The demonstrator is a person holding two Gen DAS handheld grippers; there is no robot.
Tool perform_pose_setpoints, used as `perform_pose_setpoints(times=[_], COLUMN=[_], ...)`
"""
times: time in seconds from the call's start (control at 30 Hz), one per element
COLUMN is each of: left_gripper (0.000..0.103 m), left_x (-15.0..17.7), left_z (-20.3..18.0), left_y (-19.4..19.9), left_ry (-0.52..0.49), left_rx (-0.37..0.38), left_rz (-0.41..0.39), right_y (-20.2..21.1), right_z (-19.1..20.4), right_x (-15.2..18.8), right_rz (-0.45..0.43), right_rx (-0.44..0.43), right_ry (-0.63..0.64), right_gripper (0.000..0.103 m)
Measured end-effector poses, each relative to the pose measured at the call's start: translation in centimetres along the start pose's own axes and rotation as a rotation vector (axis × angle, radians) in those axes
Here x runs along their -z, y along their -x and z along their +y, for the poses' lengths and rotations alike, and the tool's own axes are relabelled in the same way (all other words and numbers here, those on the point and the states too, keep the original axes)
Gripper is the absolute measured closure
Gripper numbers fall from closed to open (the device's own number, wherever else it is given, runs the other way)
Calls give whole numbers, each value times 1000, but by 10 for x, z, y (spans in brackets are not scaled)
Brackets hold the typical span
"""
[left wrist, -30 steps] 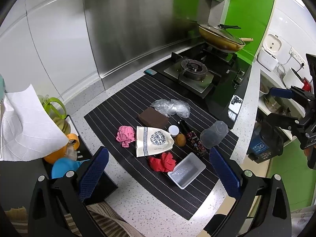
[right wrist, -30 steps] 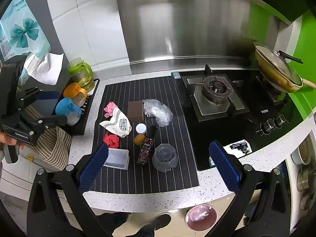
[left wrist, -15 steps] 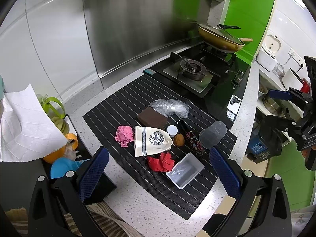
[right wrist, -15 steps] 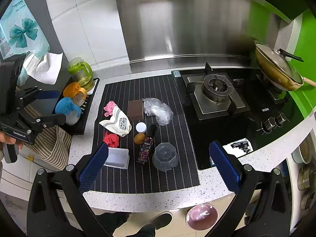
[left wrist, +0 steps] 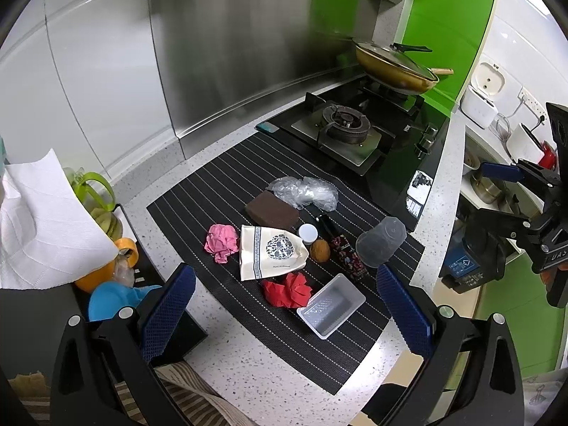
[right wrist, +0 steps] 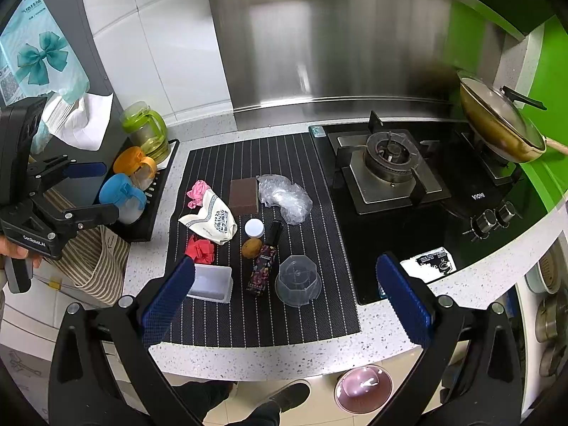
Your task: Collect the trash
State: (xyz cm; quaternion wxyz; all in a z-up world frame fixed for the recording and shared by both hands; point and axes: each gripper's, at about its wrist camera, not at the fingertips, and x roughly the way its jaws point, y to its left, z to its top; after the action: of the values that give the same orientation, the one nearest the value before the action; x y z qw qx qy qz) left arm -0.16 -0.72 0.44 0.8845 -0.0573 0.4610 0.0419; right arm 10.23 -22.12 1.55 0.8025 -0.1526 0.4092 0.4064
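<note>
Both my tongs hang released and empty above the counter: the left tongs (left wrist: 284, 298) and the right tongs (right wrist: 284, 294). Since a second ago, almost nothing has shifted; my left view has only drifted slightly, so no trash is collected yet. Below and ahead of my left tongs lie the red paper wad (left wrist: 287, 289), pink paper wad (left wrist: 220, 242) and crumpled plastic wrap (left wrist: 306, 192) on the striped mat (left wrist: 198, 195), untouched.

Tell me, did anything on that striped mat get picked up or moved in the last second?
No. Both grippers, left gripper and right gripper, stay open above the counter, holding nothing; the views only drift slightly. The red paper wad, pink paper wad, clear tray and plastic cup lie as before.
</note>
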Motion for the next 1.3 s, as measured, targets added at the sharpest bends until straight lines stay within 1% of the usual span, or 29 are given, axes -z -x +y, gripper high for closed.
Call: perform_pose_setpoints(times=[0.4, 0.7, 0.87, 1.07, 1.3], left_gripper=[5, 5, 5, 5, 5], left_x=[1, 5, 10, 23, 43], left_z=[-1, -2, 3, 7, 11], left_y=[-1, -17, -36, -71, -108], left_ry=[-1, 9, 33, 103, 194], left_rx=[-2, -1, -12, 2, -4], left_rz=[4, 41, 82, 165, 255], right_y=[-5, -10, -15, -25, -35], right_z=[0, -3, -5, -10, -12], right_x=[3, 1, 3, 6, 12], right_rz=[2, 27, 43, 64, 83], right_rx=[15, 13, 8, 1, -19], right_ry=[12, 14, 9, -12, -29], right_gripper=[3, 3, 3, 3, 3])
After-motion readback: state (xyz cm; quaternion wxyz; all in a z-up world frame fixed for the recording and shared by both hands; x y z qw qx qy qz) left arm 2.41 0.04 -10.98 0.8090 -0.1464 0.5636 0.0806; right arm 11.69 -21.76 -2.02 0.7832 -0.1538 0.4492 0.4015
